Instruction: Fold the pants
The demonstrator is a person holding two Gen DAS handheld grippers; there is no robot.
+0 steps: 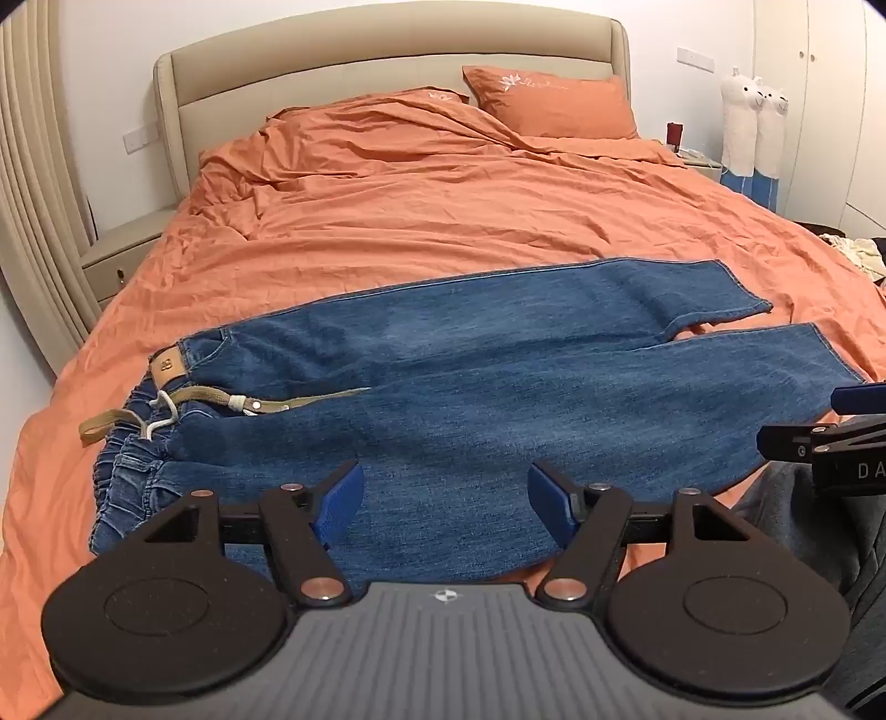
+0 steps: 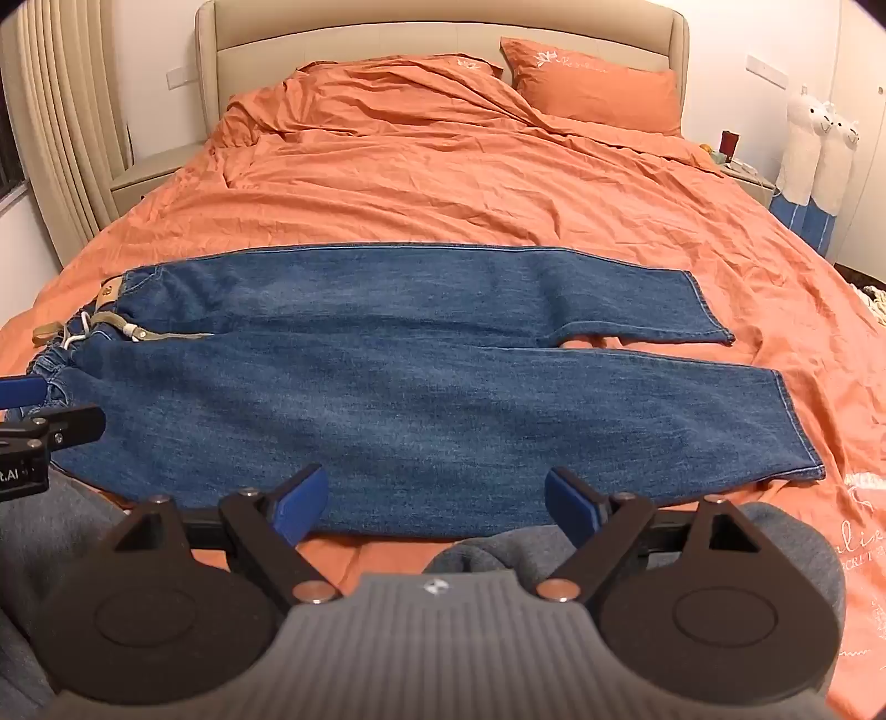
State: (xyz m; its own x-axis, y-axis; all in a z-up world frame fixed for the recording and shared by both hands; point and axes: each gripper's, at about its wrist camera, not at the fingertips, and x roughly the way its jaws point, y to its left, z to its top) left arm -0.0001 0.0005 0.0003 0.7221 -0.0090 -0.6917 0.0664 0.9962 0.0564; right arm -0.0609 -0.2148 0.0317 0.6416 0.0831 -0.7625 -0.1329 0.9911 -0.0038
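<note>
Jeans point(image 2: 421, 387) flat, near hem point(image 2: 797, 421) free

I observed an orange duvet point(image 2: 443, 183) covering the bed, rumpled toward the beige padded headboard point(image 2: 432, 30). An orange pillow point(image 2: 595, 83) leaned against that headboard at the right. Two white plush alpacas point(image 2: 819, 149) stood beside a nightstand point(image 2: 745, 174). Pleated curtains point(image 1: 33, 183) hung at the left.

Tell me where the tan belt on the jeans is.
In the left wrist view, the tan belt lies at the jeans' waistband, far left, beside the white drawstring.
</note>
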